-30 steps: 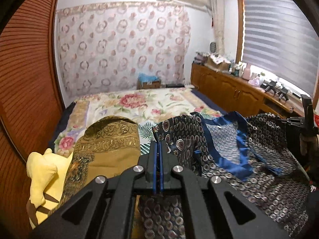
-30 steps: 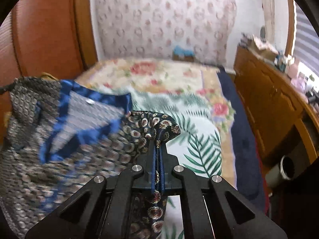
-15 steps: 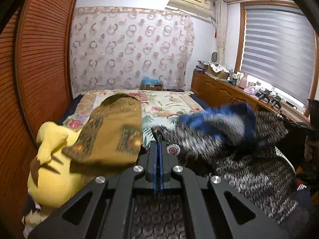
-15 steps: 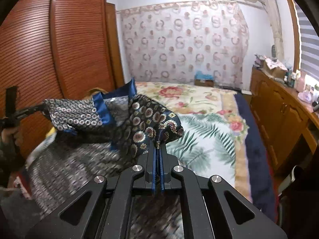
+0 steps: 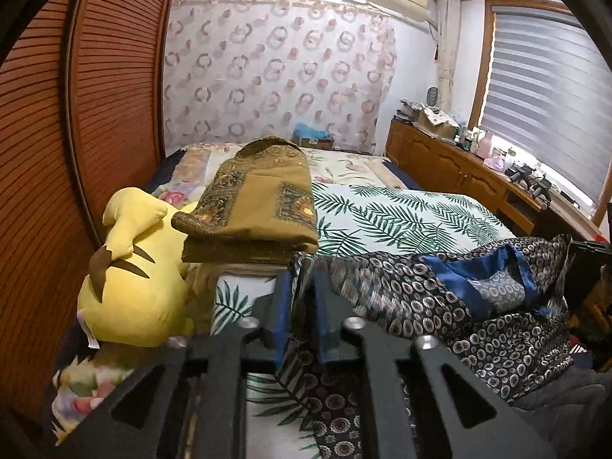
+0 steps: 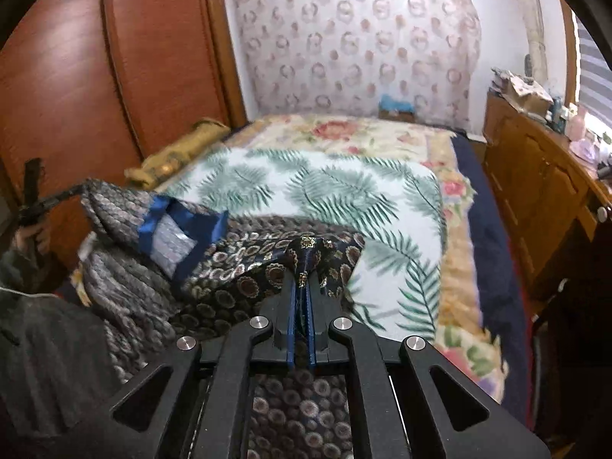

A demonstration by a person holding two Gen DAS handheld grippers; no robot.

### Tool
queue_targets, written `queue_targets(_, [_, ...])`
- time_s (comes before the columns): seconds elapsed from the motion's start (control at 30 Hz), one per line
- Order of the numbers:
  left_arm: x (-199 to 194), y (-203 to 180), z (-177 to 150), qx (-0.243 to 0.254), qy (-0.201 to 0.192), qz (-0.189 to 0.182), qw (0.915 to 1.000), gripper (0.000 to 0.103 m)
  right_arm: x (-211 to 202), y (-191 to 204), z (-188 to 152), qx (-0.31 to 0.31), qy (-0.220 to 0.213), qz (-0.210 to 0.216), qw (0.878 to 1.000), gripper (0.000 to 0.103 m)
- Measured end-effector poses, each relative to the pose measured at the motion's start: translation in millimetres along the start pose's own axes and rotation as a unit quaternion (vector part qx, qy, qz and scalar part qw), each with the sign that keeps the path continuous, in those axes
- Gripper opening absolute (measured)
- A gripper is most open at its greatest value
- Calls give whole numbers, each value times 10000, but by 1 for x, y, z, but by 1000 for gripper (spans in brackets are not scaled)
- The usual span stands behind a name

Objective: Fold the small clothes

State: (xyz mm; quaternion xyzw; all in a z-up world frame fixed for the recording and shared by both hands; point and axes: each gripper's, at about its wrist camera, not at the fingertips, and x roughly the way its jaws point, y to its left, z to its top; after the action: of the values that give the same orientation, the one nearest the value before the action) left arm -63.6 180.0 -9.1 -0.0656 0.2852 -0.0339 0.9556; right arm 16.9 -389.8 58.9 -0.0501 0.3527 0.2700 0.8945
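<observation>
Silky, dark patterned cloth with blue trim, the garment (image 5: 451, 298) hangs between both tools over the near edge of the bed (image 5: 401, 214), low in each frame. It looks light, limp and slippery, so corners and hems seem the best places to hold. The left gripper (image 5: 302, 306) has its jaws a little apart with cloth between them; whether it pinches I cannot tell. The right gripper (image 6: 302, 298) is clamped on a bunched corner. At left centre sit a yellow plush toy (image 5: 134, 267) and a folded mustard cloth (image 5: 260, 206), crowding that side.
</observation>
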Motion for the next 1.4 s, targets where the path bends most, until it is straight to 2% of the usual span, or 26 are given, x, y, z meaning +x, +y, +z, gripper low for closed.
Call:
queue_targets(0.1, [6, -2, 8, 105, 48, -10, 9999, 27, 3, -8, 0, 15, 4, -191, 9998, 17])
queue_targets(0.17, [16, -8, 16, 279, 95, -36, 9996, 32, 1, -11, 6, 5, -133, -342, 9993, 39])
queue_targets(0.33, [55, -9, 27, 351, 450, -189, 9982, 33, 22, -18, 25, -111, -207, -614, 9978, 52])
queue_targets(0.4, [73, -10, 27, 392, 624, -166, 9971, 34, 34, -21, 31, -126, -184, -598, 9980, 53])
queue_targets(0.47, [91, -8, 26, 387, 799, -156, 9959, 34, 53, -24, 39, -106, -131, -577, 9982, 58])
queue_targets(0.63, [115, -3, 17, 291, 1080, -181, 9936, 33, 85, -26, 46, -150, 27, -600, 9981, 65])
queue_targets(0.77, [131, -1, 7, 231, 1362, -235, 9901, 34, 111, -31, 45, -121, 312, -571, 9978, 72])
queue_targets(0.93, [141, -1, -8, 201, 1631, -219, 9862, 34, 135, -41, 33, 11, 746, -648, 9951, 72])
queue_targets(1.13, [143, 1, -13, 119, 1611, -220, 9866, 35, 141, -53, 21, 248, 955, -652, 9930, 74])
queue_targets(1.3, [144, -3, -12, 235, 1557, -160, 9874, 34, 147, -59, 13, 516, 1146, -332, 9915, 75])
queue_targets(1.33, [144, -5, -12, 277, 1553, -199, 9873, 32, 148, -57, 12, 532, 1159, -286, 9914, 75])
queue_targets(1.4, [145, -8, -12, 283, 1544, -298, 9871, 21, 153, -55, 10, 543, 1215, -213, 9909, 75])
